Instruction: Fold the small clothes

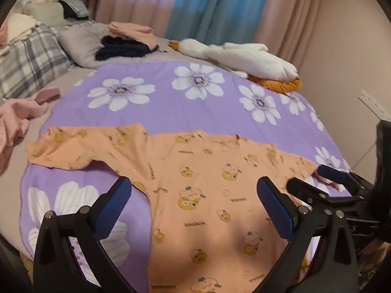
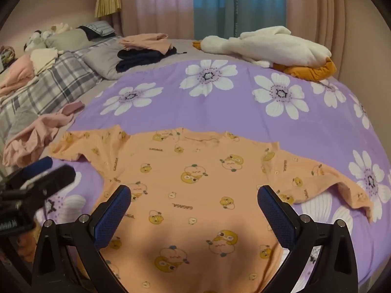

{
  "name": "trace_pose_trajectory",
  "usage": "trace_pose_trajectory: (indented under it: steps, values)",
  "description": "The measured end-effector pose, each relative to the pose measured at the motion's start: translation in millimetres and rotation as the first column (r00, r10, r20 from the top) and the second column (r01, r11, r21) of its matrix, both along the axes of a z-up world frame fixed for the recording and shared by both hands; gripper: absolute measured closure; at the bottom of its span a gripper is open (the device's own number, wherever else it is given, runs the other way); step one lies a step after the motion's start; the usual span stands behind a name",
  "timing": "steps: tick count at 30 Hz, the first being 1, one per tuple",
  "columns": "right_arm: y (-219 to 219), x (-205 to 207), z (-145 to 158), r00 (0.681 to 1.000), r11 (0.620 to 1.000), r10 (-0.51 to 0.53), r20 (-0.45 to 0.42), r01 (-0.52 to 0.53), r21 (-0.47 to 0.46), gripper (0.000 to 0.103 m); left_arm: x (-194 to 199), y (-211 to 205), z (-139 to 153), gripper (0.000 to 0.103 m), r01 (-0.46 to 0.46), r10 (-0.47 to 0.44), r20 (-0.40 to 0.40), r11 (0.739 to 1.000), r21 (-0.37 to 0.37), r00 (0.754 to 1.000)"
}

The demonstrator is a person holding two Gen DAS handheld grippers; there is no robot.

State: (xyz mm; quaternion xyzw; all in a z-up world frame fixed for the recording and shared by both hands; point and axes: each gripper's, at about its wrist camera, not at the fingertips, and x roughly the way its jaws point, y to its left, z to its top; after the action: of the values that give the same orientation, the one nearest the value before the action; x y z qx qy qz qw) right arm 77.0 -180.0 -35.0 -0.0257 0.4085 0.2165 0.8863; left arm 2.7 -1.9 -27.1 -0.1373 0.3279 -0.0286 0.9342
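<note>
An orange long-sleeved shirt (image 2: 195,171) printed with little yellow ducks lies spread flat on a purple blanket with big white flowers (image 2: 232,102), which covers the near part of the bed. Its neckline points away towards the curtains (image 2: 239,5) and its hem comes towards the grippers, so the body runs front to back while the two sleeves stretch out sideways, making the widest line left to right. The left sleeve ends just beside a crumpled pink garment (image 2: 34,136); the right sleeve cuff curls a little on the blanket. The left gripper (image 1: 194,206) hangs over the lower half of the shirt with its blue-padded fingers spread wide and nothing between them. The right gripper (image 2: 194,207) does likewise, jaws wide apart and empty, above the shirt's middle. Further back sit a stack of folded clothes (image 2: 146,51), a white goose plush toy (image 2: 266,46) and a plaid pillow (image 2: 56,78)
</note>
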Motion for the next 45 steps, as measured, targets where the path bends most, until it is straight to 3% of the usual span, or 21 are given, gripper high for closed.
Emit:
trace_pose_trajectory:
  steps: [3,6,17,29,45]
  values:
    - [8.4,-2.8,-4.9,1.0,1.0,0.002,-0.004,-0.002,0.002,0.0,-5.4,5.1,-2.8,0.001,0.021,-0.02,0.012,0.999,-0.044,1.0]
    - [7.6,-5.7,1.4,1.0,1.0,0.002,-0.011,-0.002,-0.003,0.0,-7.8,3.3,-1.7,0.001,0.034,-0.034,0.026,0.999,-0.023,0.999]
    - [6.0,-6.9,1.1,0.999,1.0,-0.031,-0.02,0.031,-0.001,0.0,-9.6,10.0,-0.9,0.001,0.027,-0.024,0.041,0.997,-0.066,0.999]
    - [16.3,-3.0,1.8,0.998,0.998,-0.061,-0.017,0.06,-0.013,0.0,-4.9,24.0,-10.9,0.001,0.012,-0.015,-0.029,0.995,-0.099,0.999]
    - [16.7,1.6,3.5,0.998,0.998,-0.066,-0.022,0.065,-0.006,0.0,-1.5,27.0,-12.7,0.002,0.014,-0.022,-0.067,0.993,-0.118,0.998]
